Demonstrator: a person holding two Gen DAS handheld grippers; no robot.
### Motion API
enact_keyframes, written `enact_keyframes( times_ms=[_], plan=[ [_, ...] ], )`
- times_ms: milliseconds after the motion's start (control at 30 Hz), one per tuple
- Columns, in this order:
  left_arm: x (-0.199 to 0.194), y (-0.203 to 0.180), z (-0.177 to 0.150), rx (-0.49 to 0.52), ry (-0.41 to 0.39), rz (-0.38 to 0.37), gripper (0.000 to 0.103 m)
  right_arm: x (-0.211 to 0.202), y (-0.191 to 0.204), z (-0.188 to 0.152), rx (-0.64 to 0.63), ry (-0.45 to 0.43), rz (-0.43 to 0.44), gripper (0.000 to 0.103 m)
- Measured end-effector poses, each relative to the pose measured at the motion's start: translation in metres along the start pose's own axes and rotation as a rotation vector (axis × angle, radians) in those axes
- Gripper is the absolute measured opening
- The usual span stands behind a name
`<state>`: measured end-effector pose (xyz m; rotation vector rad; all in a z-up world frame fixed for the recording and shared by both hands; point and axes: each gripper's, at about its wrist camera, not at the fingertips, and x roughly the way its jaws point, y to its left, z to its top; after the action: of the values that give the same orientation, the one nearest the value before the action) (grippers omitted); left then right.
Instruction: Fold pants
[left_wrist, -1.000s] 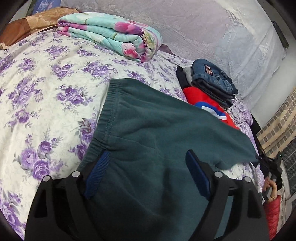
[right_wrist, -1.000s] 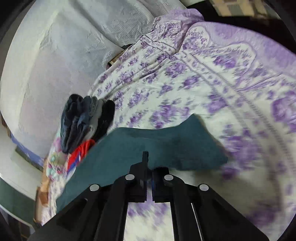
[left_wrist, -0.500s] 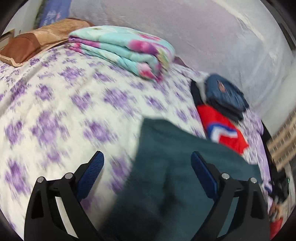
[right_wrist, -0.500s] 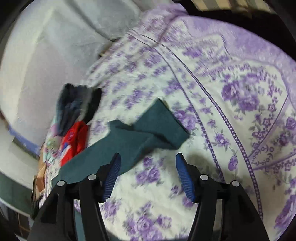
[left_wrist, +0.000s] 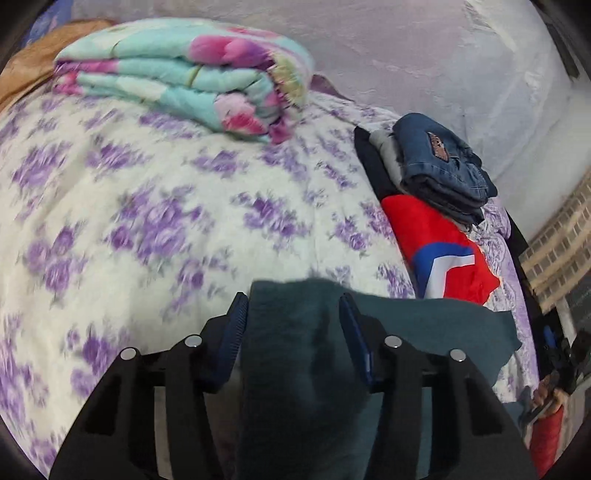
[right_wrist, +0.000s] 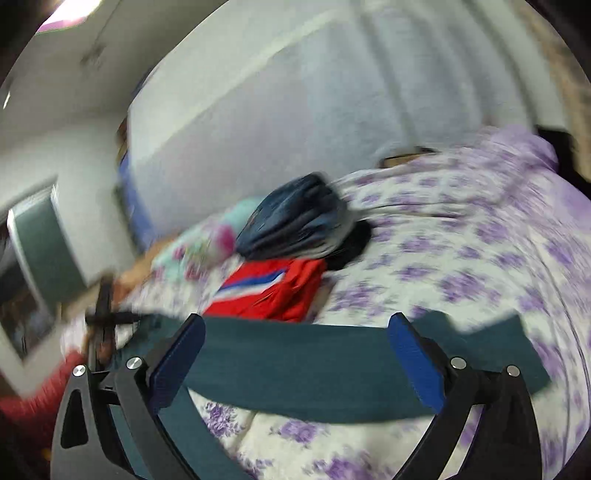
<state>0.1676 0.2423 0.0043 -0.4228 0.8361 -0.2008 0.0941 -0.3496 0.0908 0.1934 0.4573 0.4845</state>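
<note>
the left gripper (left_wrist: 291, 325) is closing around the pants (left_wrist: 306, 369); the right gripper (right_wrist: 295, 354) is opening, nothing held. the pants lie partly folded in front of the red shirt (left_wrist: 439, 251); more folds seem left.

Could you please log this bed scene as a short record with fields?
surface: floral bedspread
garment being folded: dark green pants
left gripper: closing, pants fabric between its fingers
right gripper: opening, over the pants, holding nothing
nearby stack: folded jeans on red garment
far side: folded floral blanket
</note>
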Motion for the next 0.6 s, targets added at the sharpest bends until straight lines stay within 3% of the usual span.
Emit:
enact_keyframes(
  times_ms=[67,100,167,233,267,400,600],
  plan=[
    [0.007,-0.002,0.002,0.027,0.024,-0.042,0.031,0.026,0.024,0.007,-0.119,0.046,0.014,0.097],
    [0.009,-0.003,0.002,0.034,0.034,-0.065,0.023,0.038,0.034,0.009,-0.178,0.067,0.022,0.091],
    [0.005,-0.005,0.000,0.053,0.015,-0.102,0.021,0.064,0.059,0.008,-0.297,0.141,0.031,0.077],
    [-0.005,-0.007,0.001,0.075,-0.033,-0.114,0.021,0.091,0.076,0.004,-0.387,0.235,0.029,0.050],
    [-0.007,-0.007,0.000,0.079,-0.046,-0.109,0.021,0.106,0.081,0.002,-0.414,0.275,0.035,0.047],
    [-0.006,0.001,0.003,0.037,-0.049,-0.117,0.020,0.156,0.084,-0.010,-0.563,0.411,0.014,0.042],
    [-0.006,0.001,0.004,0.040,-0.059,-0.115,0.020,0.175,0.089,-0.014,-0.645,0.432,0.022,0.039]
  ],
)
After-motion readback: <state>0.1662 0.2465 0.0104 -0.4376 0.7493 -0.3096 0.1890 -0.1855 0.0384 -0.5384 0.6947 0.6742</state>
